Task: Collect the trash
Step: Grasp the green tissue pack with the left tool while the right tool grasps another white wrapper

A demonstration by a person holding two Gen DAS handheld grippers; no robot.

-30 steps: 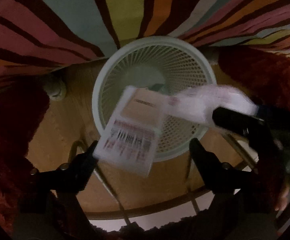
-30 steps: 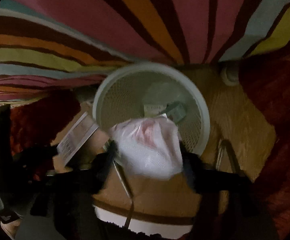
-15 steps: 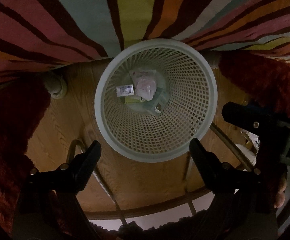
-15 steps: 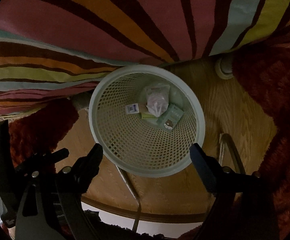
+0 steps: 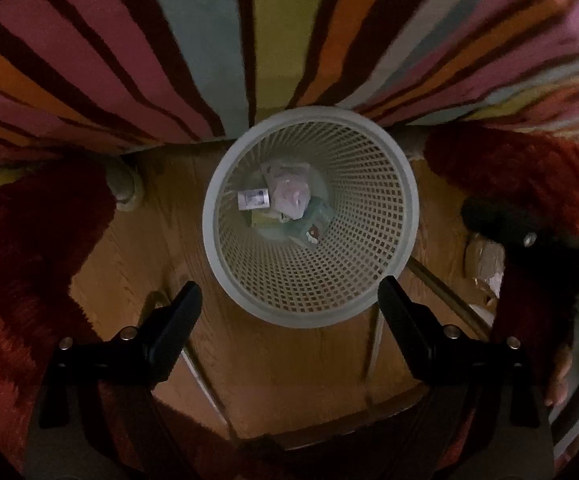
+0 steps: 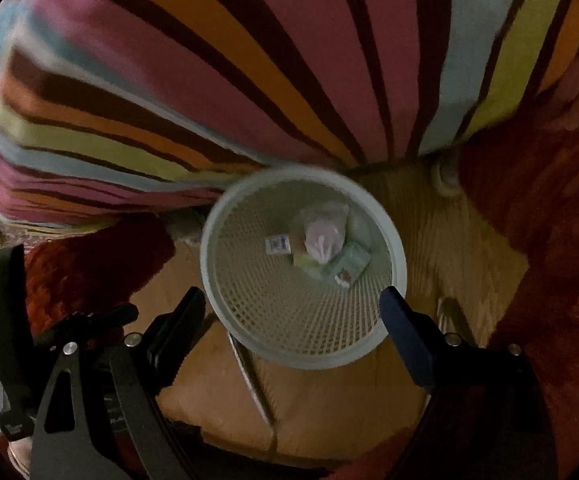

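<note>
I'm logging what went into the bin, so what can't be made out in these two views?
- Print on the small white label in the basket: too small, both views.
- Whatever lies under the pink-white bag: covered by it.
- The tan lump at right, left wrist view: half hidden behind the right gripper, dim.
- Right wrist view: motion-blurred.

basket rim [image 6: 225, 208] motion-blurred, wrapper [image 5: 485, 260] partly hidden

a home, likely a bedroom or living room: a striped blanket [image 5: 249, 60] hangs over a wood floor [image 5: 273, 360], with a shaggy red rug [image 5: 29, 260] and a small mesh wastebasket [image 5: 389, 240].
</note>
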